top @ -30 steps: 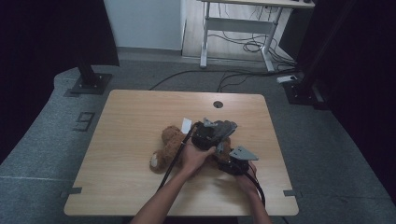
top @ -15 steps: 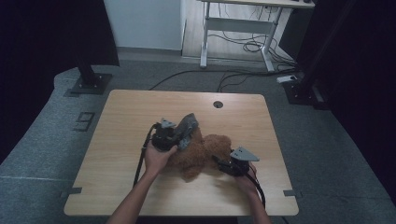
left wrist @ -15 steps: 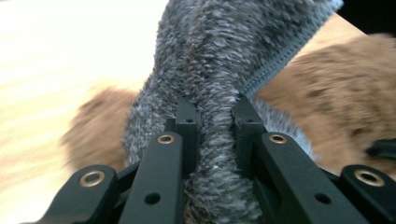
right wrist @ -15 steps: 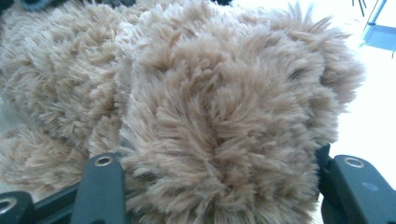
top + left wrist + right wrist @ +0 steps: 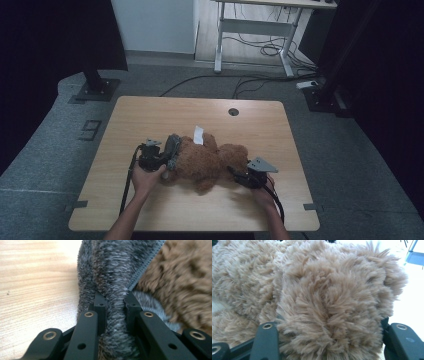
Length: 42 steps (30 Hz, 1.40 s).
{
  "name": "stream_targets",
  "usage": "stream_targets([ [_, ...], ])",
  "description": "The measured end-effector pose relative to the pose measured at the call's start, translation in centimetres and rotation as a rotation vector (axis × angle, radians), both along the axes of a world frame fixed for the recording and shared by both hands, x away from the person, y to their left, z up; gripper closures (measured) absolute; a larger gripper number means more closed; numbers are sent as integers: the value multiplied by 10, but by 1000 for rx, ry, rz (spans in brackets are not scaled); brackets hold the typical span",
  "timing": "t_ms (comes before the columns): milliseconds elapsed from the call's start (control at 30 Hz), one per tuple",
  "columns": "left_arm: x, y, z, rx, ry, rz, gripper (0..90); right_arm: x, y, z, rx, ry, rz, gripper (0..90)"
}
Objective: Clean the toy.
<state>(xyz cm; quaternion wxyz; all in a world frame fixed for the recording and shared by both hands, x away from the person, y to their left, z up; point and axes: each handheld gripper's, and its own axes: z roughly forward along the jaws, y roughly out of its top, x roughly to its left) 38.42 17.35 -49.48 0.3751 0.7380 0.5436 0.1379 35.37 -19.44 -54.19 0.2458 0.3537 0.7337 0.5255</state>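
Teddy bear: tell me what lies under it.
The teddy bear lies on the wooden table. A grey fleece edge sits at its left end, pinched by the left hand-held gripper. Anything beneath is covered.

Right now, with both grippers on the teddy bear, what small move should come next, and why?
Probably draw the left gripper a little further left. Its jaws pinch the grey fleece garment, still at the teddy bear, while the right gripper clamps the bear's brown fur.
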Motion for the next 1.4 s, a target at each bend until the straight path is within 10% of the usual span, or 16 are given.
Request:
stream_targets([
  [300,1,-74,72,-12,-156,-164,761,1,4,1,-14,-14,-27,395],
  [467,15,-111,49,35,-98,-188,757,2,4,1,-31,-30,-43,395],
  [800,2,-105,27,3,-135,-174,771,4,4,1,-32,-34,-54,328],
  [1167,-36,-93,13,-91,-196,-187,775,2,-15,24,151,77,-5,12],
  [1400,-52,-90,9,-103,-232,-195,775,17,-3,26,129,170,40,0],
])
